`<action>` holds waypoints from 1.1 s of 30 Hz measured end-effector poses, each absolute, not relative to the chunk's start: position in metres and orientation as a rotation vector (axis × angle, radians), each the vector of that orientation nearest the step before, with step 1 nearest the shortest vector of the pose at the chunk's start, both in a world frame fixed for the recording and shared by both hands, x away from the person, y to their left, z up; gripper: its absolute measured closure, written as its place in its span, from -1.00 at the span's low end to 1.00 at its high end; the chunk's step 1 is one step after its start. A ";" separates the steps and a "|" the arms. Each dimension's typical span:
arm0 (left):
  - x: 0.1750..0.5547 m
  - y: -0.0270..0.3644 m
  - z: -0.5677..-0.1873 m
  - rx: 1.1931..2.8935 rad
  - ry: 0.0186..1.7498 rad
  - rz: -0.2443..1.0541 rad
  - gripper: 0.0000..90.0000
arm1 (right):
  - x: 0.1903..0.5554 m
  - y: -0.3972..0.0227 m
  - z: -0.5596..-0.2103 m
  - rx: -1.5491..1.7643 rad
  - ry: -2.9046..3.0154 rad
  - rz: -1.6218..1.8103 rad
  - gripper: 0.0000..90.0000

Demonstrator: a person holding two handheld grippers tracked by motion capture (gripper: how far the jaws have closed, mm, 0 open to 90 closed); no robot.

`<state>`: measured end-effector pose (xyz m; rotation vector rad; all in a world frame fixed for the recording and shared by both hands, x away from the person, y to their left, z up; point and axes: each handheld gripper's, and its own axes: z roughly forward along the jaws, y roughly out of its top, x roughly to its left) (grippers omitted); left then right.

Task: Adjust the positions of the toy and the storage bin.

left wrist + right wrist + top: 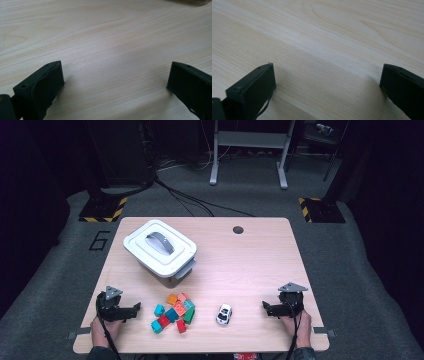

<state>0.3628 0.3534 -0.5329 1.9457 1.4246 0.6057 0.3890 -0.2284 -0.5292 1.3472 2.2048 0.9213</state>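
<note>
My left gripper [134,311] rests low over the table's front left corner, held by a hand. Its jaws stand wide apart with bare wood between them [115,75]. At the front right my right gripper [265,308] is held the same way, open and empty, over plain wood [327,75]. Between the two lies a heap of several coloured toy bricks [174,313] in red, teal, orange and green. A small white toy car [224,314] stands just right of the heap. A white lidded box [160,249] with a grey handle sits behind them at the back left.
The wooden table [250,265] has a round cable hole [238,229] near its far edge. Beyond it are grey carpet, floor cables [190,200] and a metal stand's feet [250,170]. Yellow-black striped bases [102,210] sit at both far sides.
</note>
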 end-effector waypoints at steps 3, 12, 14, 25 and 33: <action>0.363 0.353 -0.533 1.946 1.425 0.606 -1.00 | 0.389 -0.228 -0.529 1.347 2.205 0.921 -1.00; 0.363 0.353 -0.533 1.946 1.425 0.608 -1.00 | 0.390 -0.228 -0.529 1.341 2.200 0.922 -1.00; 0.363 0.353 -0.533 1.947 1.426 0.612 -1.00 | 0.390 -0.228 -0.530 1.336 2.199 0.922 -1.00; 0.363 0.353 -0.533 1.948 1.428 0.612 -0.99 | 0.390 -0.227 -0.529 1.354 2.188 0.919 -1.00; 0.362 0.353 -0.532 1.958 1.422 0.607 -0.99 | 0.390 -0.225 -0.528 1.368 2.192 0.895 -1.00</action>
